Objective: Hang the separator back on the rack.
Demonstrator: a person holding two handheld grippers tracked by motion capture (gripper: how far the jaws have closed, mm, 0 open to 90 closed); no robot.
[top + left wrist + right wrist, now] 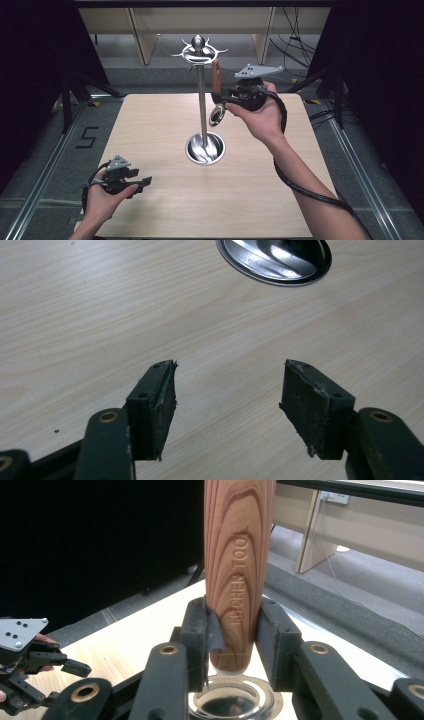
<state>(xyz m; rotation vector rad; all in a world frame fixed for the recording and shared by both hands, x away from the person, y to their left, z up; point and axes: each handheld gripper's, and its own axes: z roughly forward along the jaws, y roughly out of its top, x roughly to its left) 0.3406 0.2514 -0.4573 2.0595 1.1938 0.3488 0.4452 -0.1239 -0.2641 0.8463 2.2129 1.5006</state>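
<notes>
Altogether: one stand (202, 100); one wooden-handled utensil (216, 82); two grippers.

The left hand (100, 197) holds the left gripper (142, 182) low near the counter's front-left corner, jaws apart with nothing between them. The right arm (310, 185) reaches forward past the counter's middle; the right gripper (220, 96) is raised near the far edge, its jaws clamped on a wooden handle (239, 570) standing upright.

Overhead forward-down; two close finger-level views
</notes>
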